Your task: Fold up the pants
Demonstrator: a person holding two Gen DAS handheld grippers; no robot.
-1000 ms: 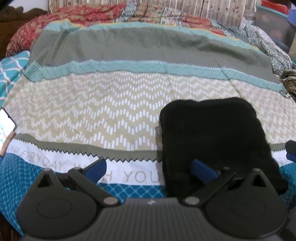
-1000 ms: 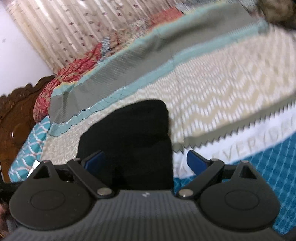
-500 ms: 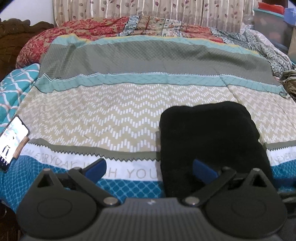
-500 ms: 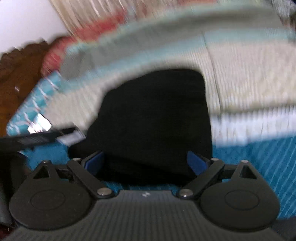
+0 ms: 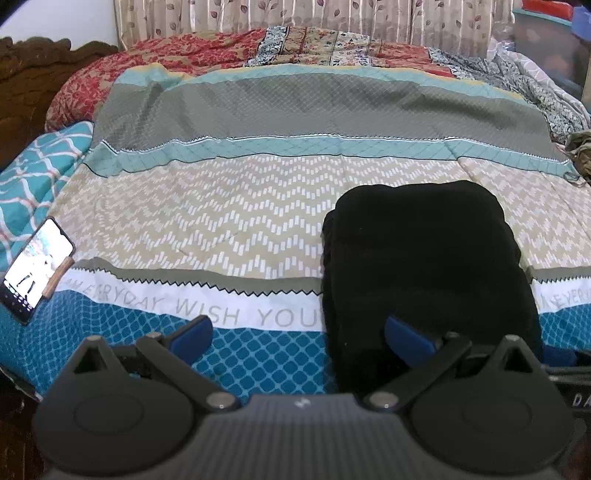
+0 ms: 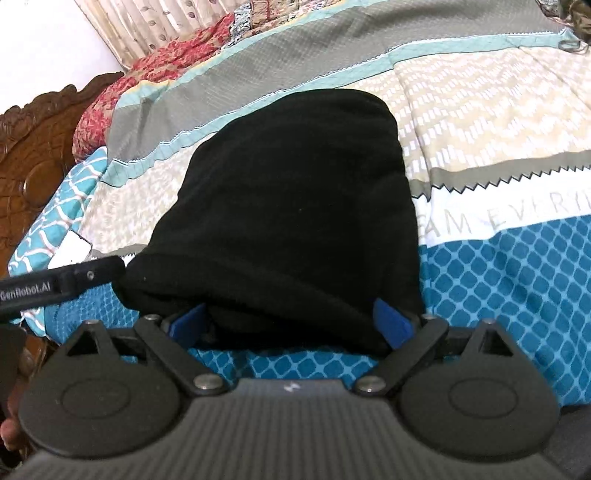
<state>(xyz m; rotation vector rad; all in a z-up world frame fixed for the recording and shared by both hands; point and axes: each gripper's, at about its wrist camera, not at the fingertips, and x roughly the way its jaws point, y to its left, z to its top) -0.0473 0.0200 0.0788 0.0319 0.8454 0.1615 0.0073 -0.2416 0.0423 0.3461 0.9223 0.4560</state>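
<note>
The black pants (image 5: 424, 266) lay folded into a compact, rounded bundle on the patterned bedspread (image 5: 221, 221), toward four o'clock in the left wrist view and filling the centre of the right wrist view. Their near edge crossed the white lettered band and reached down onto the blue lattice strip at six o'clock.

The left gripper (image 5: 299, 334) stood spread wide, holding nothing; its blue fingertips (image 5: 192, 332) hung over the blue strip, the one at five o'clock set in front of the bundle's near left corner. Whether that tip touched the cloth could not be told from this angle.

The right gripper (image 6: 290, 323) was also spread apart, its two blue tips flanking the near edge of the bundle. They seemed to sit just beside the fabric rather than pinching it, though the dark cloth hid the contact. At nine o'clock in the right wrist view, part of the left gripper's black body poked in beside the pants.

A lit phone (image 5: 35, 267) lay at nine o'clock on the bed's edge, well apart from the pants. A carved wooden headboard (image 6: 40, 140) rose at ten o'clock, and curtains (image 5: 295, 14) hung at twelve.
</note>
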